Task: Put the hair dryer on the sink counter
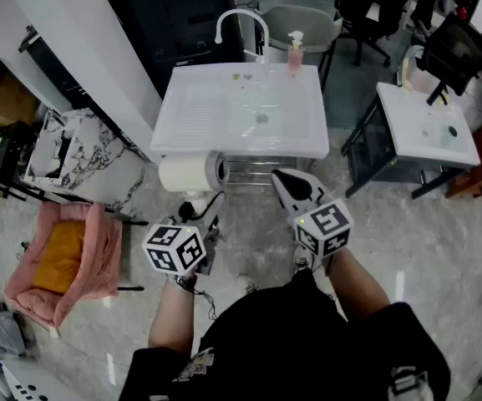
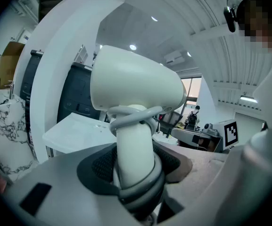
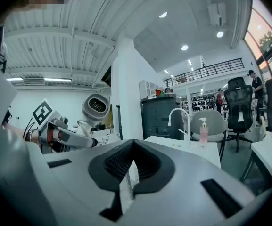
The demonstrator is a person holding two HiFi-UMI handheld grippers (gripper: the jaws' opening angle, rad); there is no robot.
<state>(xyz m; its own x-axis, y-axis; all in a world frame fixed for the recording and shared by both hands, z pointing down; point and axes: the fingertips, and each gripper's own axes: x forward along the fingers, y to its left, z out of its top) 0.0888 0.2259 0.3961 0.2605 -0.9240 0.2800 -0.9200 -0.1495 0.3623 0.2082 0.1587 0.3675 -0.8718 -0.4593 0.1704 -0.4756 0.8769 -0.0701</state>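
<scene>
The white hair dryer [image 1: 192, 174] is held upright just in front of the sink counter [image 1: 195, 111], below its front edge. My left gripper [image 1: 200, 214] is shut on its handle. In the left gripper view the handle [image 2: 135, 149], with the cord looped round it, stands between the jaws and the barrel [image 2: 136, 86] points right. My right gripper [image 1: 289, 184] hovers to the right of the dryer, shut and empty, tips toward the counter. The right gripper view shows the dryer [image 3: 96, 108] at the left and the counter [image 3: 185, 146] ahead.
A white faucet [image 1: 242, 22] and a pink soap bottle [image 1: 295, 54] stand at the counter's back edge. A black cabinet [image 1: 178, 15] is behind it. A second white sink stand [image 1: 428, 124] is to the right. A marble-patterned box [image 1: 73, 153] and a pink cushioned seat [image 1: 65, 257] are at the left.
</scene>
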